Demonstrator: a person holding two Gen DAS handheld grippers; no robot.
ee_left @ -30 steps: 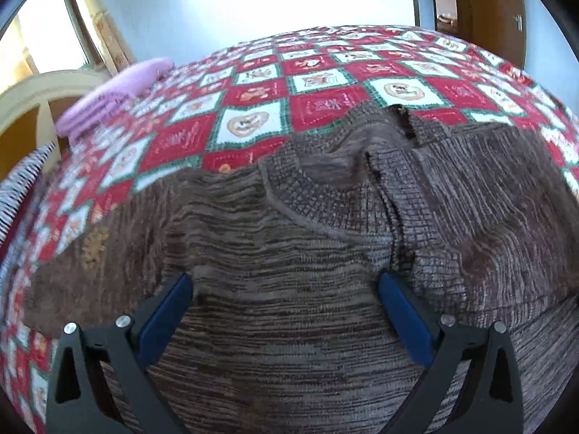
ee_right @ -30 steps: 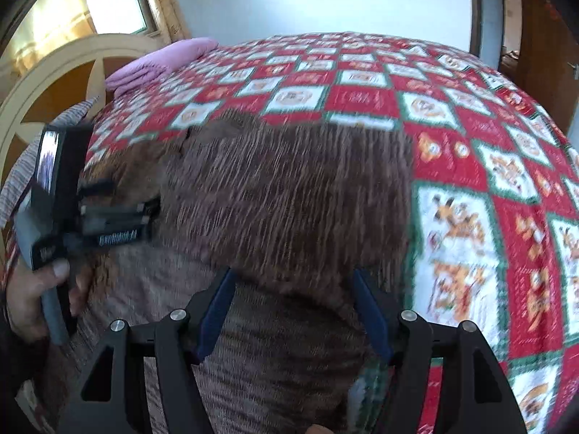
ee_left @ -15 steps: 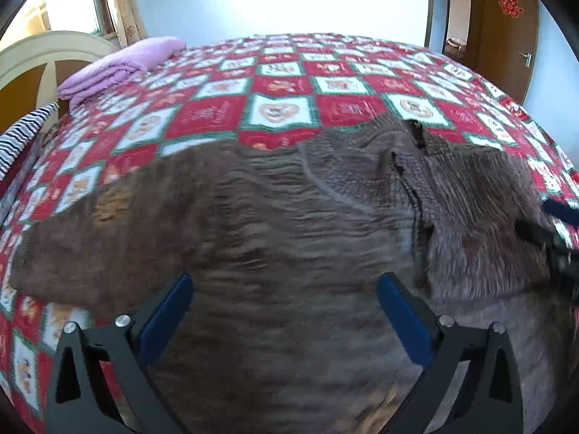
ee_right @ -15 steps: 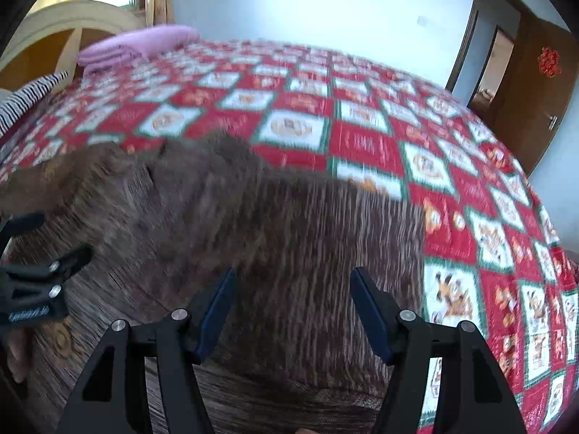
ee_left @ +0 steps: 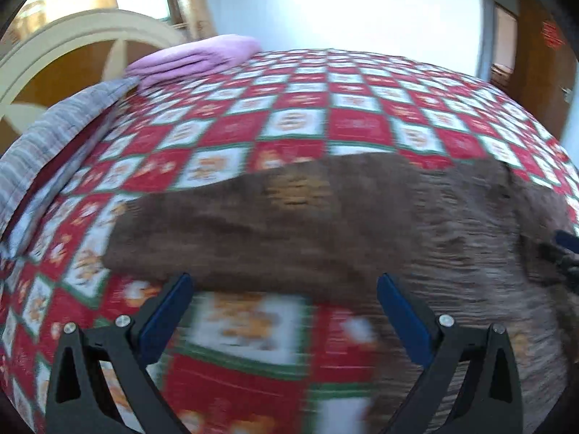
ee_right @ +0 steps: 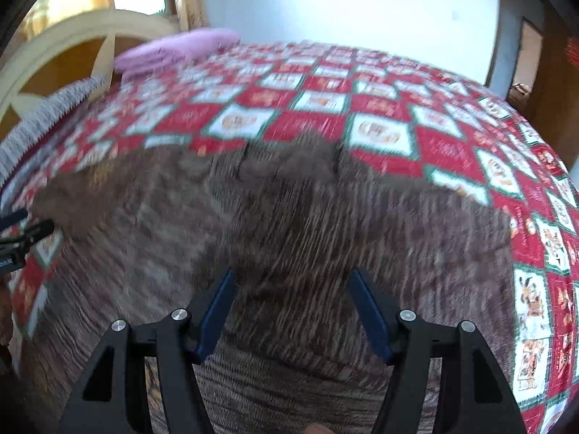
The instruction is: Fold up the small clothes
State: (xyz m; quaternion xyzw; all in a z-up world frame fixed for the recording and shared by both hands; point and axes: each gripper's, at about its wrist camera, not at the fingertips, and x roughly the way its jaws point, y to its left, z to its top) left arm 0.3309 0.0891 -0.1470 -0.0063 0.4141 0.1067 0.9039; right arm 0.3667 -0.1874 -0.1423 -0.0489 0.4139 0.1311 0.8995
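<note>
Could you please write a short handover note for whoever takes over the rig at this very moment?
Left tongs: open, empty, over the outstretched sleeve near the brown sweater's left edge.
Right tongs: open, nothing gripped, over the folded-in right side of the sweater.
The sweater lies on the red checked quilt; folded pink cloth sits by the headboard.
Done: the right side appears folded over the body.
Left: fold the left sleeve in, then fold the body; frames are blurred, so check edges first.

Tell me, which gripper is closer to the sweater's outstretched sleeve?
Left. The left gripper hovers open just before the sleeve; the right gripper is open over the sweater's body.
</note>
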